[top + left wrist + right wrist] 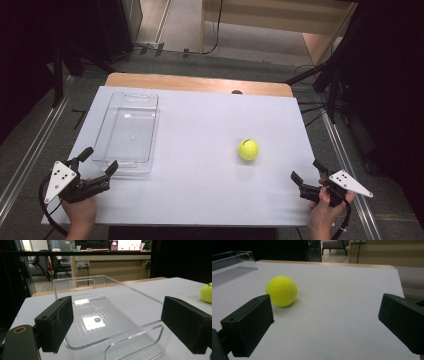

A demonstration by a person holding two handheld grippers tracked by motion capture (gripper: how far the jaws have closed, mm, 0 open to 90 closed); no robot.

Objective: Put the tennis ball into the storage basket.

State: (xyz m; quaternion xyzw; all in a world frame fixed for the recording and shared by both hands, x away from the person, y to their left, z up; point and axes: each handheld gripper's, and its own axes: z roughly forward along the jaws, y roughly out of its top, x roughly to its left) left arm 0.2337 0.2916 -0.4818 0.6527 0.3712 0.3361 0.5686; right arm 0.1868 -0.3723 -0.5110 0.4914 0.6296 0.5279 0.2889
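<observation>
A yellow tennis ball lies on the white table, right of centre. A clear plastic bin stands empty at the left. My left gripper is open at the bin's near end, its jaws wide apart with nothing between them. In the left gripper view the bin lies straight ahead and the ball peeks in at the right edge. My right gripper is open near the table's front right corner, a short way from the ball, which sits ahead to the left of its jaws.
The table's wooden far edge shows behind the white top. Dark stands and cables flank the table on the floor. In the right gripper view the bin's corner is at the far left.
</observation>
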